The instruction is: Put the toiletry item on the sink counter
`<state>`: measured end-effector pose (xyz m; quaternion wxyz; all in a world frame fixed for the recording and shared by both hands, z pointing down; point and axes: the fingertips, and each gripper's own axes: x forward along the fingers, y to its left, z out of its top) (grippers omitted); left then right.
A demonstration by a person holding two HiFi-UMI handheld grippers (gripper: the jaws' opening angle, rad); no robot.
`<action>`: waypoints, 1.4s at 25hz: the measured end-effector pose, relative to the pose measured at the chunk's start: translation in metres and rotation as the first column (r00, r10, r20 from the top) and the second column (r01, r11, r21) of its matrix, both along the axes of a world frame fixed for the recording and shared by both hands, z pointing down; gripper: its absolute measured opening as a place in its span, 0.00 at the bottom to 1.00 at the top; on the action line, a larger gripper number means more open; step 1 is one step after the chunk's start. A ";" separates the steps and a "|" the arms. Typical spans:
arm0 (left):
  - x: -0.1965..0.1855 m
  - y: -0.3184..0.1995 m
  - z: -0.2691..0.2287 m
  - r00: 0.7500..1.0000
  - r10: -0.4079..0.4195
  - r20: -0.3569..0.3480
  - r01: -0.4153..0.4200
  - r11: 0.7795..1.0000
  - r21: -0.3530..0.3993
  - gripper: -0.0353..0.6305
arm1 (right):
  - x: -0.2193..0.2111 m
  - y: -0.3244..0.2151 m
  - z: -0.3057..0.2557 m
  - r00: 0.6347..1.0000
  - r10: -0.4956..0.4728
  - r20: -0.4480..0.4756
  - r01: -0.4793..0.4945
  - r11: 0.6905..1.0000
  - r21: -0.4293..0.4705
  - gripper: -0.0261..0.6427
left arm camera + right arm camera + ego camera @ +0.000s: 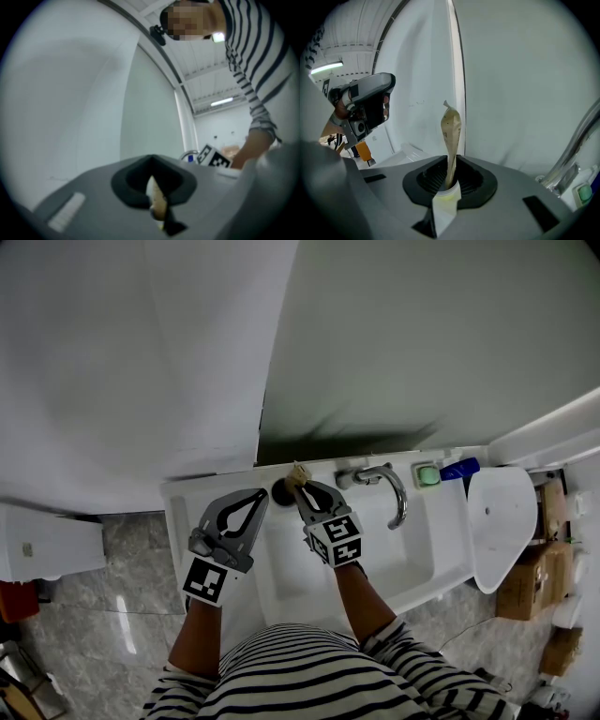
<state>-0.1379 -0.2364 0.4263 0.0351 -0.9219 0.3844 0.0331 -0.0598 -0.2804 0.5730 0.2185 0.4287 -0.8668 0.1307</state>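
1. I have the right gripper (302,491) over the back ledge of the white sink counter (187,498), its jaws closed on a slim beige toiletry tube (451,131). The grip sits low on the tube, near its pale bottom end, and the crimped end points out ahead towards the wall (394,352).
2. The tube is not yet on the counter: it hangs just left of the faucet (384,486) and just beside a dark round object (281,489) on the ledge.
3. The left gripper (261,493) waits close alongside with its jaws pressed together. A small pale sliver shows at their seam, and I cannot tell what it is.
4. The main risk, as I judge it, is the narrow ledge. A tube let go upright or too near the inner edge could tip and slide into the basin (291,568).
5. The crowding is a second risk. Lowering here could nudge the dark round object or brush the left gripper, and a drift to the right would meet the faucet.
6. The thin, soft body could also cling to one jaw on opening and drop crooked.
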 end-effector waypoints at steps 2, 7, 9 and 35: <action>0.000 0.000 0.001 1.000 0.000 0.003 0.000 1.000 -0.001 0.06 | 0.001 0.000 -0.001 1.000 0.004 0.000 -0.004 1.000 0.004 0.08; 0.002 0.002 -0.003 1.000 0.000 0.001 0.000 1.000 0.006 0.06 | 0.005 0.003 -0.009 1.000 0.013 0.004 -0.013 1.000 0.017 0.08; 0.003 0.003 -0.006 1.000 0.000 -0.001 0.000 1.000 0.010 0.06 | 0.006 0.005 -0.014 1.000 0.016 0.008 -0.016 1.000 0.026 0.08; 0.014 0.067 -0.045 0.999 0.045 0.027 -0.047 0.996 0.082 0.06 | 0.001 0.092 -0.151 0.988 -0.091 0.127 0.050 0.955 0.293 0.08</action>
